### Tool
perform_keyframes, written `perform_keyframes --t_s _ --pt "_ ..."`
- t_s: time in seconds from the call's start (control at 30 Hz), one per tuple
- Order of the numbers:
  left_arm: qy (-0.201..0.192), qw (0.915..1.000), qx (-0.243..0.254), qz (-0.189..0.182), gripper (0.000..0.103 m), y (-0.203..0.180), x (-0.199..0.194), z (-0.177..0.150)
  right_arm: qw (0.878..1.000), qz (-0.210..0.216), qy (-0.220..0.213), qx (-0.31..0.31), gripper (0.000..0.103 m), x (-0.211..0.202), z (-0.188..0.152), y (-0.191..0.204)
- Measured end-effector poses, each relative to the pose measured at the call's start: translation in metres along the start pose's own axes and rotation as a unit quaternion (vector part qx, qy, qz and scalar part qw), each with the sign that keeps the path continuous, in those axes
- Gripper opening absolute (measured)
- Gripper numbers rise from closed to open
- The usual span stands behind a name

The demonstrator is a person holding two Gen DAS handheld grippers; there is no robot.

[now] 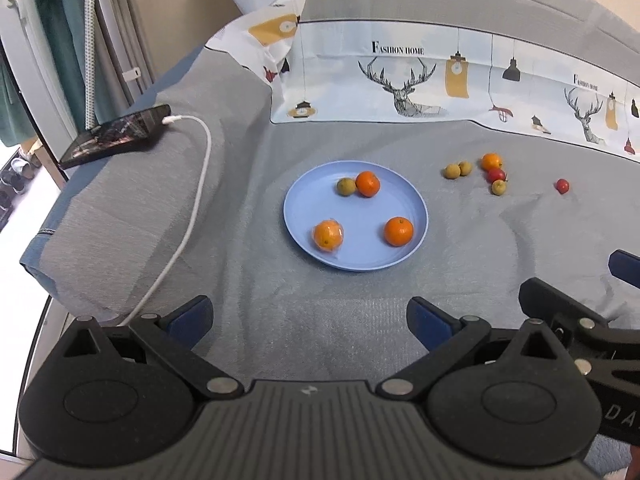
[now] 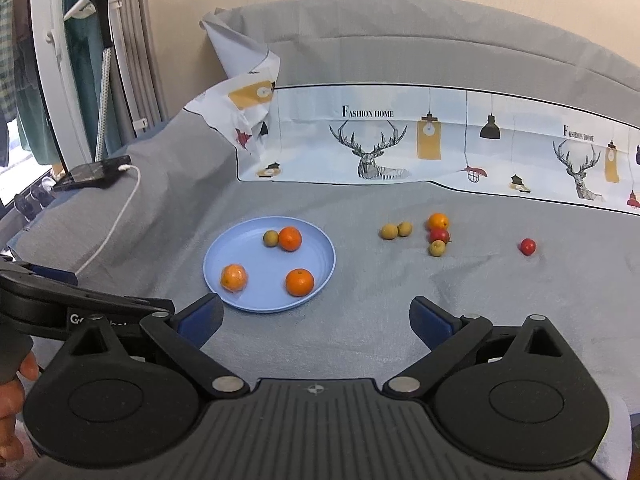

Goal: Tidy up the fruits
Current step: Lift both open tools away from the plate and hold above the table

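Observation:
A blue plate (image 1: 304, 216) (image 2: 256, 300) lies on the grey bedspread and holds three oranges (image 1: 398, 231) (image 2: 299, 282) and one small greenish fruit (image 1: 345, 186) (image 2: 271, 238). To its right a loose group rests on the cloth: two greenish fruits (image 1: 452, 171) (image 2: 389, 231), an orange (image 1: 491, 161) (image 2: 438, 221), a red fruit (image 1: 496, 175) (image 2: 439, 235) and another greenish one (image 1: 499, 187) (image 2: 437, 248). A lone red fruit (image 1: 562, 186) (image 2: 528, 246) lies further right. My left gripper (image 1: 310, 322) and right gripper (image 2: 316, 320) both stand open and empty, near side of the plate.
A phone (image 1: 116, 136) (image 2: 94, 172) with a white charging cable (image 1: 192, 216) lies on a raised fold at the left. A printed deer-pattern sheet (image 1: 400, 84) (image 2: 372, 144) runs along the back. The bed edge drops off at the left, with hanging clothes beyond.

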State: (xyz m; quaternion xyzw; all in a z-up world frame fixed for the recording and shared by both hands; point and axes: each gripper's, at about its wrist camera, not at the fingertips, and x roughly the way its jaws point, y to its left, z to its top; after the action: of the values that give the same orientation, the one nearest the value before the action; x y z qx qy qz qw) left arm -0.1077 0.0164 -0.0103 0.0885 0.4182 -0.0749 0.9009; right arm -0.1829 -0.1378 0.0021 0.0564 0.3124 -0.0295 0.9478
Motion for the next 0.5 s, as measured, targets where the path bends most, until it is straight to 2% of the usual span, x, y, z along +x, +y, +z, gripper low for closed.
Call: perform_keyframes --t_s 0.5 --pt "-0.040 0.9991 0.009 0.003 0.103 -0.003 -0.029 -0.002 0.999 0.001 -0.045 -0.003 0.100 -0.033 -0.001 0.002"
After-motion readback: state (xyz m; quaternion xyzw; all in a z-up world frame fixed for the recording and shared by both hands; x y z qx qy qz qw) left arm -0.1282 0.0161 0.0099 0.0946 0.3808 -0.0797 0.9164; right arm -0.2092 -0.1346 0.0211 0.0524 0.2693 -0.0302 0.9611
